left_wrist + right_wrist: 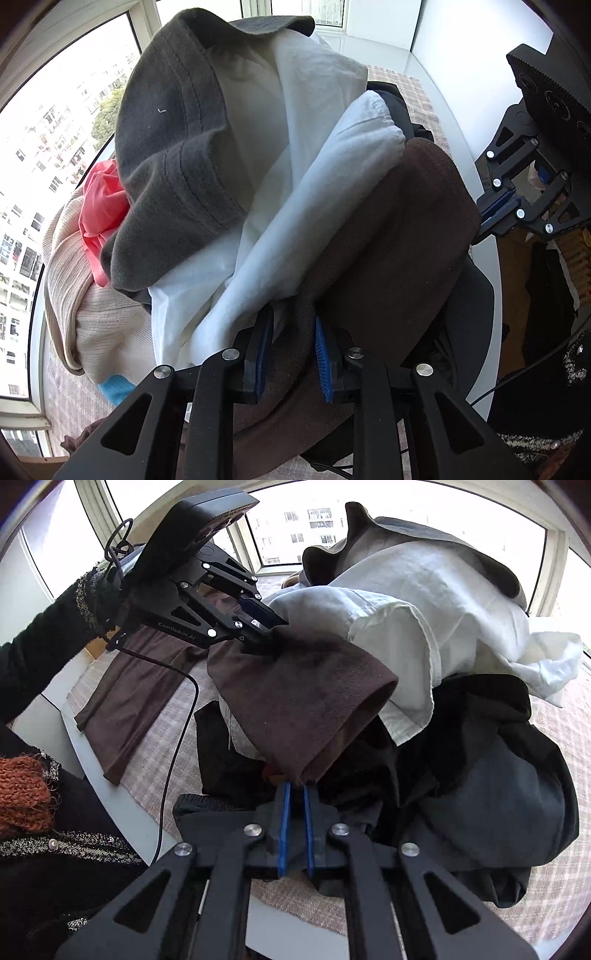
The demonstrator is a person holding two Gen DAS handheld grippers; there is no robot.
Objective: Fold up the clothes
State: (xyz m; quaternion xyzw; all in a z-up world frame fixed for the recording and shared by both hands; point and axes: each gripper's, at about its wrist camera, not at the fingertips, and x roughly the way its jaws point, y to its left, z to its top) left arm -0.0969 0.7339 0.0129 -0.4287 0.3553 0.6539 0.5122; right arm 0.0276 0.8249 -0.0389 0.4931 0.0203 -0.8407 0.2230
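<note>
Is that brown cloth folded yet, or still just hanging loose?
Not folded. The brown cloth hangs bunched and draped between the left tool and right tool, both shut on its edges, above the clothes pile.

A: We've got a brown garment near us, plain, no print. Grippers black w/ blue pads.

B: Agreed. Above it we see a white shirt, plain, and a dark grey garment w/ rows of stitching.

A: Far left in the left wrist view we spot a coral-pink piece and a beige ribbed knit; bit of light blue cloth below.

B: On the right we see a black garment and a slate-grey one. Tablecloth is pale checked weave. Sleeve black w/ speckled trim; a rust-orange knit at the near left.
</note>
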